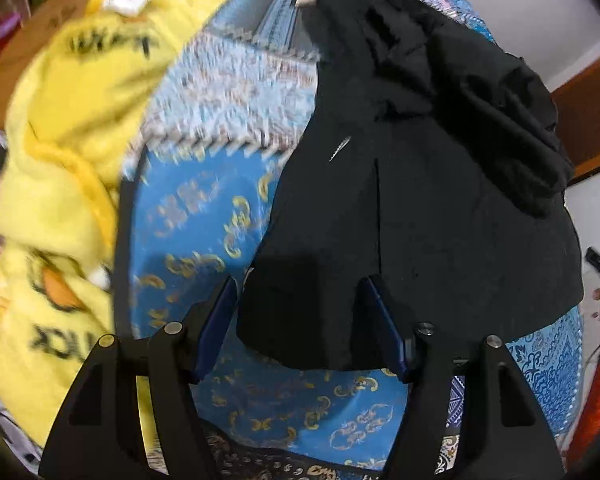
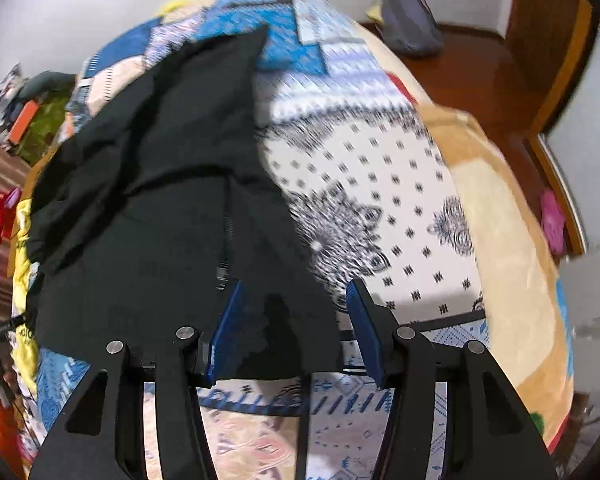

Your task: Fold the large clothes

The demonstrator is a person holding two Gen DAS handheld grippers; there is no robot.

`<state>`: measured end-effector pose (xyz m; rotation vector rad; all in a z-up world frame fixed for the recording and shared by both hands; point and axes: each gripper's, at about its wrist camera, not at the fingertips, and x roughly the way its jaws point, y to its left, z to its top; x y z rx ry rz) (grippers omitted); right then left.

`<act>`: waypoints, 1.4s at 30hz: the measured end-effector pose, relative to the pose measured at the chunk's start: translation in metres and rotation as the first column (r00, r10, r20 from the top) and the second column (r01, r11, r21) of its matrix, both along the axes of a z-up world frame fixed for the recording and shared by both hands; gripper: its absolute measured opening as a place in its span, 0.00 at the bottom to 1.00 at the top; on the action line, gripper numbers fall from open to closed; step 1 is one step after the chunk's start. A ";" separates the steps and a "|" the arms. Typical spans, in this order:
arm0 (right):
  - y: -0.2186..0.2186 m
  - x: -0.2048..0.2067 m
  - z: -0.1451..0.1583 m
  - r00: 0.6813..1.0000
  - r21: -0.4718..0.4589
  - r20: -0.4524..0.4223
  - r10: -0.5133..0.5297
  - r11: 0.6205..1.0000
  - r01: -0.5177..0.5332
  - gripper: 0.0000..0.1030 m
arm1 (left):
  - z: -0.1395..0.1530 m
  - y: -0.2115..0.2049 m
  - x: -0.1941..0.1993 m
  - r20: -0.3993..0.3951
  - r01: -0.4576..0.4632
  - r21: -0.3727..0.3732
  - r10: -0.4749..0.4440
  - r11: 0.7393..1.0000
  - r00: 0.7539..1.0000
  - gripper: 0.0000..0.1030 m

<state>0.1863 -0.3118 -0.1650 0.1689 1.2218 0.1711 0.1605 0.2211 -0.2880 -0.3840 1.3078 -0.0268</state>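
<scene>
Here, a black garment (image 1: 420, 184) is seen spread on a patterned bedspread (image 1: 204, 216), its near hem lying between the pads of both claws. The left claw (image 1: 300, 320) is held partly open over one hem corner, gripping nothing. The right claw (image 2: 292, 320) is likewise held apart over the other corner, pads off the cloth. The fabric is judged soft, light and limp; it is best pinched at these hem corners.
</scene>
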 end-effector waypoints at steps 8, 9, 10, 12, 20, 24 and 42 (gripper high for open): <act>-0.008 0.015 -0.041 0.997 0.120 -0.064 -0.045 0.991 0.053 0.51 | -0.022 -0.005 0.010 0.013 -0.004 -0.027 0.004 1.000 1.000 0.79; -0.007 0.013 -0.041 0.998 0.128 -0.053 -0.042 0.991 0.048 0.51 | -0.023 -0.006 0.009 0.022 0.013 -0.025 -0.012 1.000 1.000 0.79; -0.006 0.011 -0.041 0.998 0.131 -0.048 -0.037 0.990 0.043 0.51 | -0.023 -0.006 0.008 0.031 0.010 -0.028 -0.010 1.000 0.999 0.79; -0.001 0.003 -0.040 0.999 0.148 -0.046 -0.006 0.989 0.013 0.43 | -0.020 -0.008 0.005 0.047 0.012 -0.014 -0.011 1.000 0.999 0.70; 0.021 -0.028 -0.021 0.990 0.162 -0.037 0.136 0.978 -0.128 0.09 | 0.007 -0.030 -0.014 0.051 0.091 0.173 -0.101 0.981 0.994 0.32; 0.038 -0.046 -0.002 0.982 0.122 0.001 0.191 0.974 -0.189 0.07 | 0.019 -0.037 -0.015 0.034 0.126 0.229 -0.137 0.965 0.990 0.27; 0.059 0.051 0.109 0.943 0.135 0.280 0.180 0.965 -0.224 0.05 | 0.158 -0.019 0.046 0.314 0.029 -0.104 0.005 0.994 0.949 0.22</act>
